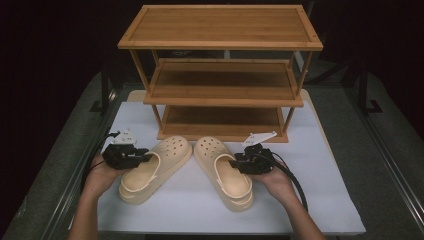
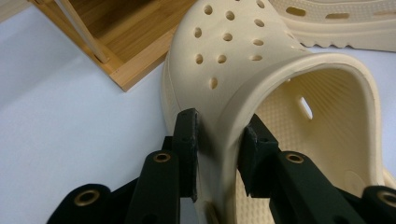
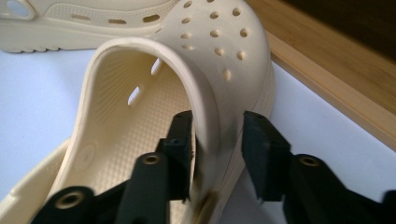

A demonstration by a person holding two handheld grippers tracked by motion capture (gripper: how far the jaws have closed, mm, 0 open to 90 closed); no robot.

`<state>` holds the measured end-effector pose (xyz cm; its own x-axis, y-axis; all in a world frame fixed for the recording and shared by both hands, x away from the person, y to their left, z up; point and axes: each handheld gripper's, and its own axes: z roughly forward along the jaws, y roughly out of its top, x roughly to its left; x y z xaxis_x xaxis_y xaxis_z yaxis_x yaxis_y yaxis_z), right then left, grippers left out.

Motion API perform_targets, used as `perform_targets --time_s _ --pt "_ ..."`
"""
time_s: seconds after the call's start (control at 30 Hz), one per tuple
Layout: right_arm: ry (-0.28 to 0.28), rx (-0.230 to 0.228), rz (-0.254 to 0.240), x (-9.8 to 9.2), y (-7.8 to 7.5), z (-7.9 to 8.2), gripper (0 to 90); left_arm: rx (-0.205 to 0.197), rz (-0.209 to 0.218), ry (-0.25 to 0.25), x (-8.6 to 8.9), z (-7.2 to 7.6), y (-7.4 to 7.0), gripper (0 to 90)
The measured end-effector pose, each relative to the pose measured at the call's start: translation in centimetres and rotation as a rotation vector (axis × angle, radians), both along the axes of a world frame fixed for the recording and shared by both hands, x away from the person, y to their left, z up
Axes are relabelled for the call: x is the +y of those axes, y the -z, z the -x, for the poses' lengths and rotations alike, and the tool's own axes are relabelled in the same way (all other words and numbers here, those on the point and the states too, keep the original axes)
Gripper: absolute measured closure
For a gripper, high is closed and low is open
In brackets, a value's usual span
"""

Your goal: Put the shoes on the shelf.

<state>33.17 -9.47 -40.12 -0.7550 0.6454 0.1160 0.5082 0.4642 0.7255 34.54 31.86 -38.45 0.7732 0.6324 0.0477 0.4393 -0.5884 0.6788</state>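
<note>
While each claw straddles a shoe wall, the left claw (image 2: 217, 154) is clamped on the outer side of the left cream perforated foam clog (image 2: 261, 70), and the right claw (image 3: 217, 156) grips the outer side of the right cream foam clog (image 3: 205, 51). Both clogs lie side by side between the claws on the white worktop (image 1: 300, 145), with the three-tier bamboo shoe rack (image 1: 220, 75) just beyond.

Two clogs lie side by side at lower centre on the white mat (image 1: 310, 150): left clog (image 1: 155, 170), right clog (image 1: 225, 172). Three-tier shelf rack (image 1: 220, 75) stands behind them, upper centre.
</note>
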Motion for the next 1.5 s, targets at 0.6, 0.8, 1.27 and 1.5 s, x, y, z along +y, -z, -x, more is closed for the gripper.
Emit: perform_targets --time_s 0.6,0.8,1.27,1.5 --pt "0.040 -0.080 0.046 -1.0 -0.5 0.4 81.1 -0.017 -0.014 -0.081 -0.2 0.0 -0.4 80.8" --pt "0.054 -0.084 0.031 -1.9 -1.0 0.5 82.8 -0.022 -0.009 -0.114 -0.3 -0.1 -0.6 82.7" --pt "0.125 -0.131 0.024 -4.1 -2.7 0.7 82.7 -0.032 0.018 -0.082 -3.5 0.0 -1.5 83.2" --pt "0.168 -0.157 0.012 -5.6 -3.8 0.3 82.8 -0.062 0.034 -0.083 -4.7 -0.7 -2.8 83.3"
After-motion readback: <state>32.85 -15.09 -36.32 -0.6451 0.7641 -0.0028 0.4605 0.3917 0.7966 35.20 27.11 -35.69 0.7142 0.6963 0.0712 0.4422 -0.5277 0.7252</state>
